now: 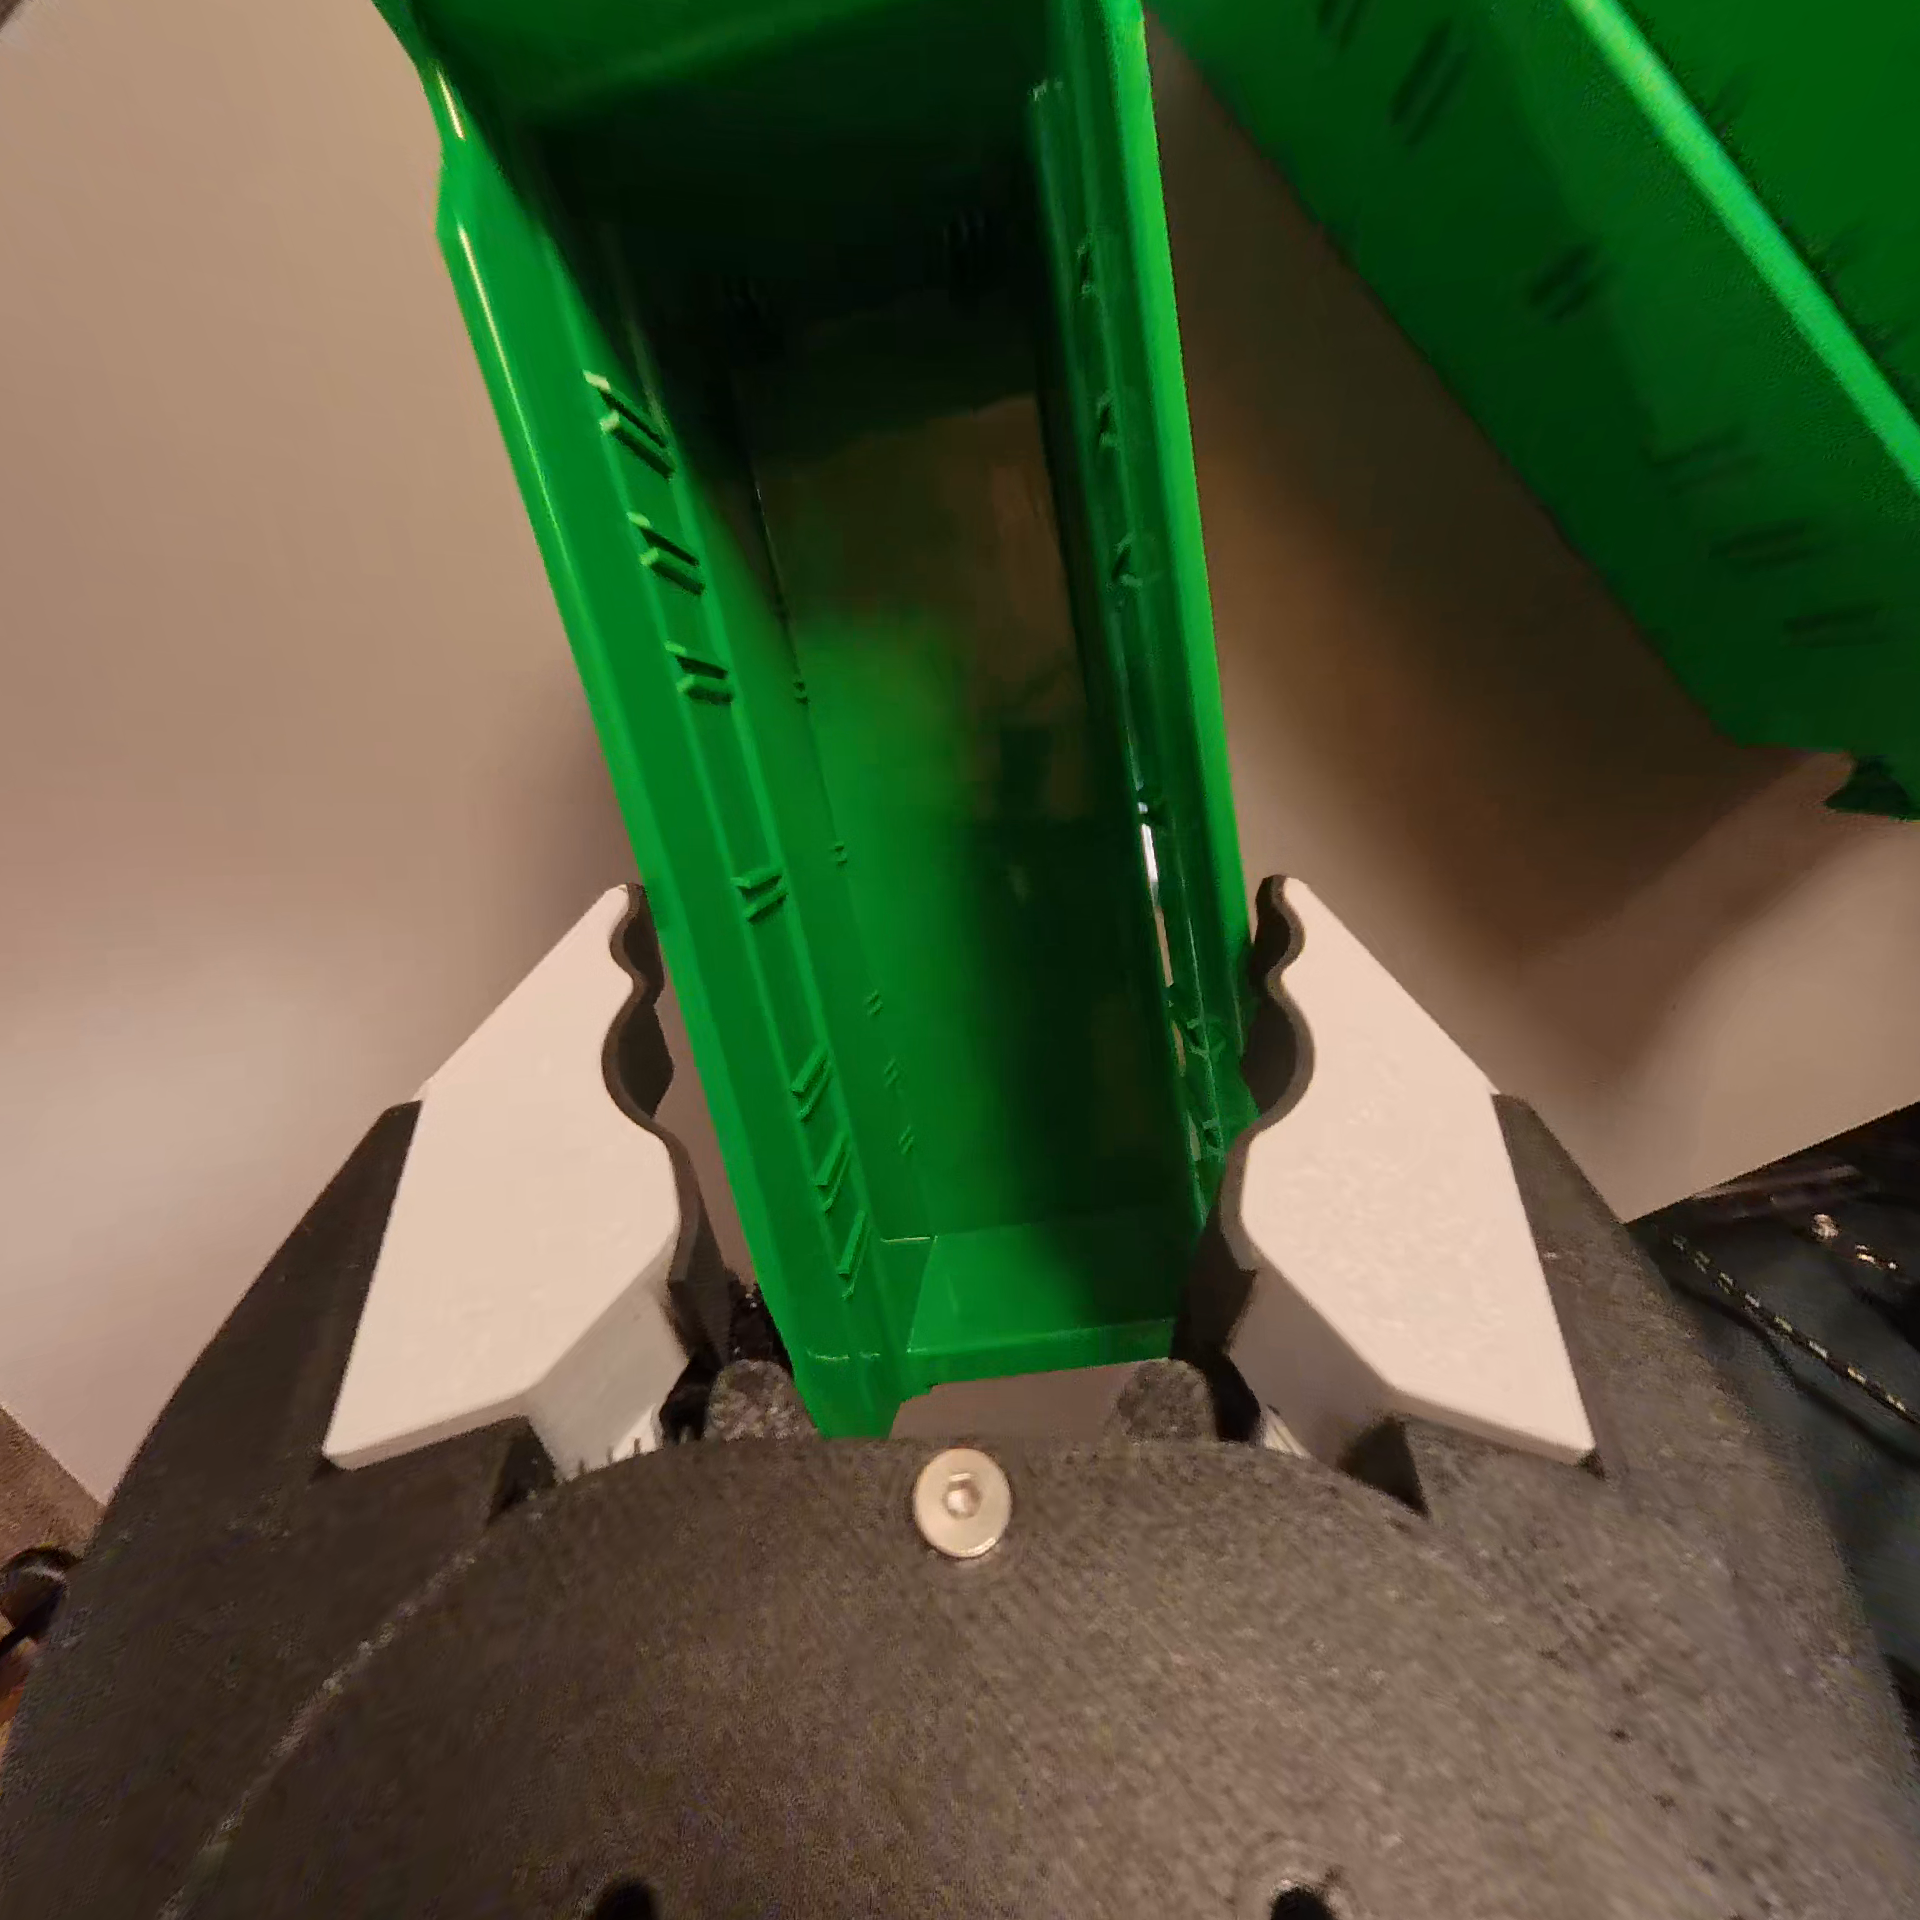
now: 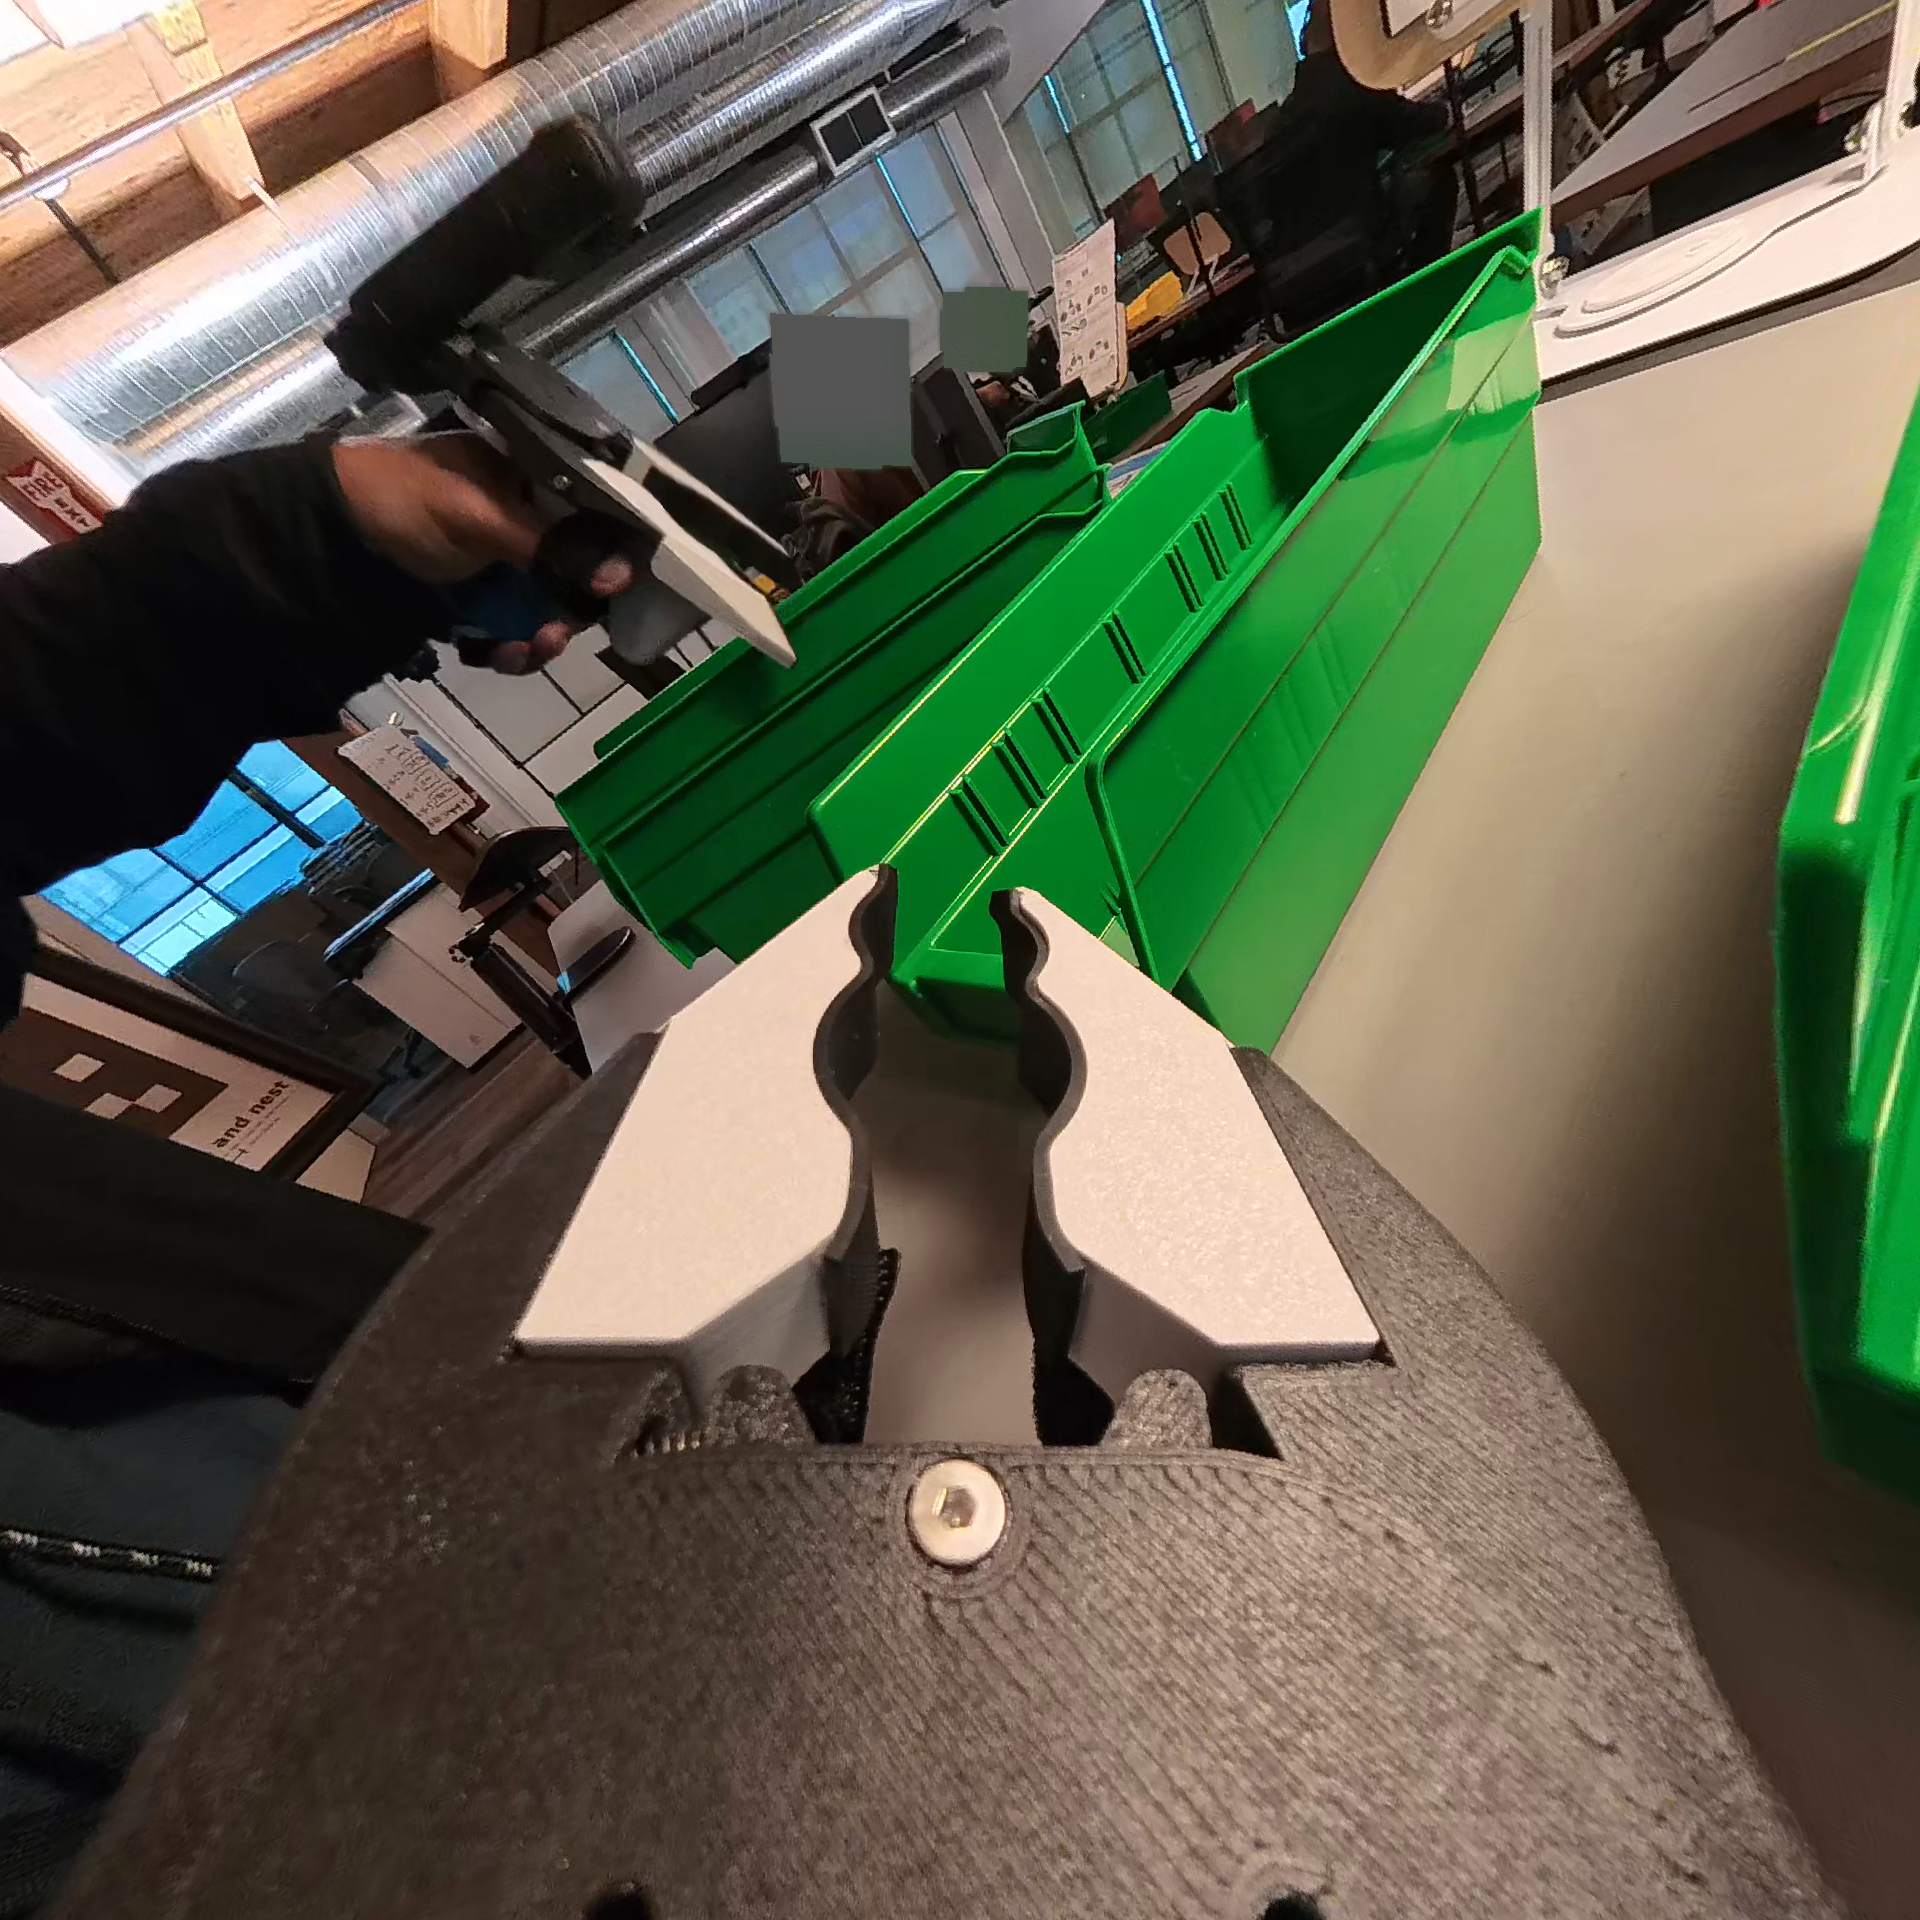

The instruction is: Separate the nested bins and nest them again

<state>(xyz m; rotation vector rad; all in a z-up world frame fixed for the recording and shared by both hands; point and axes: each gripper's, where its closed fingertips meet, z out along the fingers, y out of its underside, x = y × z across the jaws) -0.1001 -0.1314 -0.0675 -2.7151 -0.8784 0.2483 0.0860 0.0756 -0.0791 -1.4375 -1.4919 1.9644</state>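
Right wrist view: two long green bins [image 2: 1299, 623] lie apart mid-frame, un-nested; right gripper [image 2: 940, 914] pinches one's near rim, left gripper [image 1: 951, 997] straddles the other [image 1: 883, 727] wide, renesting pending.

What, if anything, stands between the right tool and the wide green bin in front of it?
Nothing visible does. The wide green bin's near end lies directly at the right tool's fingertips. The narrower green bin lies to its left, beside the path, not across it.

Narrow bin [image 2: 831, 665] left of nested bins [image 2: 1299, 623]; third bin [image 2: 1860, 1039] right.
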